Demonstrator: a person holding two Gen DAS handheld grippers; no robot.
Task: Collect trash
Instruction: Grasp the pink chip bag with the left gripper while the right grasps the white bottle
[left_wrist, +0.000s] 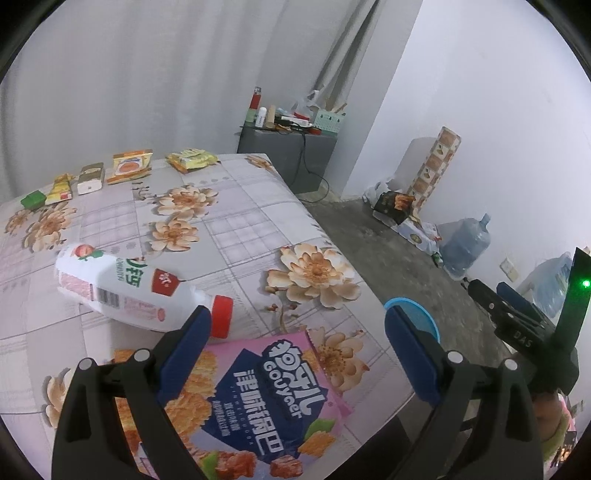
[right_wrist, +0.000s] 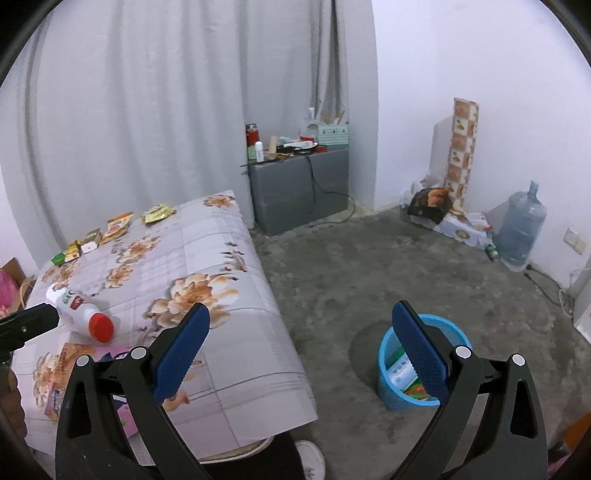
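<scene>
Left hand-held gripper (left_wrist: 297, 325) w/ fingers spread apart, nothing gripped, above pink snack bag (left_wrist: 255, 398) on floral worktop (left_wrist: 236, 229). White bottle w/ red cap (left_wrist: 144, 291) lies just left of its left finger. Right hand-held gripper (right_wrist: 301, 321) also spread, empty; blue bin (right_wrist: 395, 391) w/ wrappers behind its right finger, on floor.

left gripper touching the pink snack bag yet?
Cannot tell. In the left wrist view the open left gripper straddles the pink snack bag, but its fingers overlap the bag in the image with no visible gap or contact. The right wrist view hides most of the bag.
</scene>
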